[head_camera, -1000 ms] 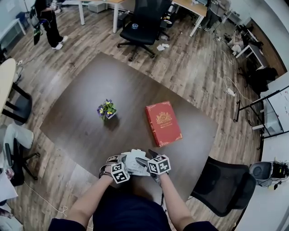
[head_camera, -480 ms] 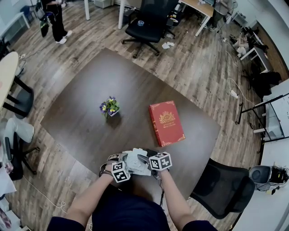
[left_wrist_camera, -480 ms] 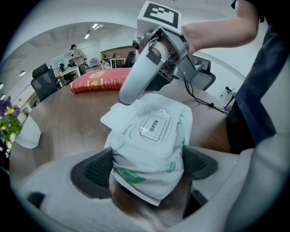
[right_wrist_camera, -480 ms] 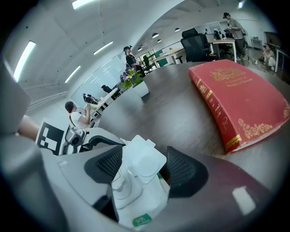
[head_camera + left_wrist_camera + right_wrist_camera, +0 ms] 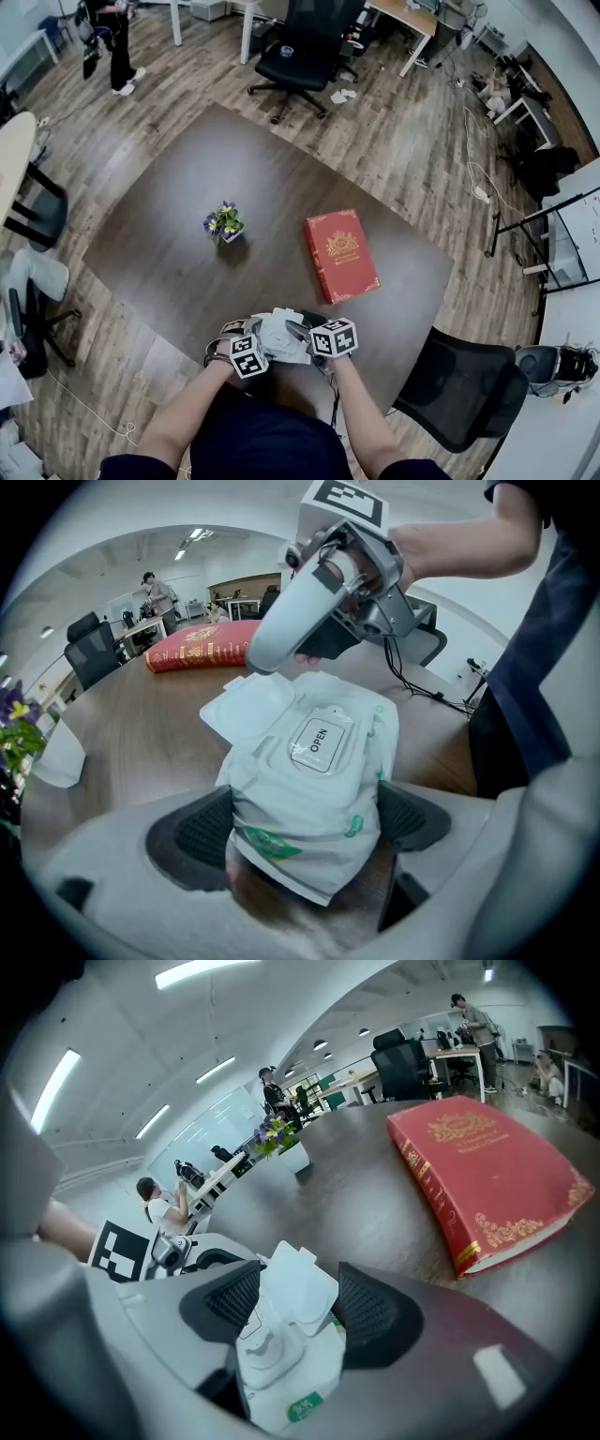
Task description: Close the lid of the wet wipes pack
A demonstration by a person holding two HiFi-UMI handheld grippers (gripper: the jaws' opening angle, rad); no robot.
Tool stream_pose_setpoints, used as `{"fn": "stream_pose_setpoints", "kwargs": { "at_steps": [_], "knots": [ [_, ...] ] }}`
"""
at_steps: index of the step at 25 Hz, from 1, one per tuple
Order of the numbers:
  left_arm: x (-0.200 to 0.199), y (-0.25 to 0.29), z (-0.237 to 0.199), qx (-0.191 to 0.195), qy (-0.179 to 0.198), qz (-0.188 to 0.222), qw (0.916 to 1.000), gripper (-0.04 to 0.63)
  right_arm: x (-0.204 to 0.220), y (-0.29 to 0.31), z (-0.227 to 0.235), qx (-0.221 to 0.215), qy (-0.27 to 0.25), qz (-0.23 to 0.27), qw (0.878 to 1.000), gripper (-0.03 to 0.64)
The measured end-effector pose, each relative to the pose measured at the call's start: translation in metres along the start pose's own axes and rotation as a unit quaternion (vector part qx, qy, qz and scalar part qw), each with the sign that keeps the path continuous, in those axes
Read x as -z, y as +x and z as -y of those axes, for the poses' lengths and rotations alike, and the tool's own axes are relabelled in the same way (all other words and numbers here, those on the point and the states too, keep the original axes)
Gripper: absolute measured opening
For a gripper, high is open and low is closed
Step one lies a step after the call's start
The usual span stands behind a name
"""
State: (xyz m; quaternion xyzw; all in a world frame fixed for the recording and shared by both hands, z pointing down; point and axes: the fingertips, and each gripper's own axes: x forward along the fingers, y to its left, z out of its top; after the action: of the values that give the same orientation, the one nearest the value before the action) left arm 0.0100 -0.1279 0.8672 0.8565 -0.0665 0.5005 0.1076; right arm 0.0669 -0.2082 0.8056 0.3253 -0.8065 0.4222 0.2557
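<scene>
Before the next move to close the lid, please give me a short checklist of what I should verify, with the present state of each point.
1. The wet wipes pack is clamped by the left gripper: ok, both pads press its near end.
2. The lid is closed: not ok, it is flipped open.
3. The lid is between the jaws of the right gripper: ok, they have just been closing around it.
4. The right pads press the lid: cannot tell.
5. The red book and the flower pot are apart from the pack: ok.
</scene>
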Motion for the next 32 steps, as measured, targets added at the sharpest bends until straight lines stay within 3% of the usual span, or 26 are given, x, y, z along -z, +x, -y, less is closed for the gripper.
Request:
{"fn": "stream_pose_setpoints", "kwargs": {
  "at_steps": [26, 32],
  "knots": [
    [-0.001, -0.004, 0.002, 0.004, 0.0, 0.002, 1.0, 0.479, 0.0, -0.03, -0.033, -0.031, 0.056, 0.059, 0.996, 0.238],
    [0.0, -0.004, 0.003, 0.004, -0.001, -0.002, 1.0, 0.479, 0.007, -0.033, -0.032, -0.028, 0.107, 0.065, 0.992, 0.23]
  ]
}}
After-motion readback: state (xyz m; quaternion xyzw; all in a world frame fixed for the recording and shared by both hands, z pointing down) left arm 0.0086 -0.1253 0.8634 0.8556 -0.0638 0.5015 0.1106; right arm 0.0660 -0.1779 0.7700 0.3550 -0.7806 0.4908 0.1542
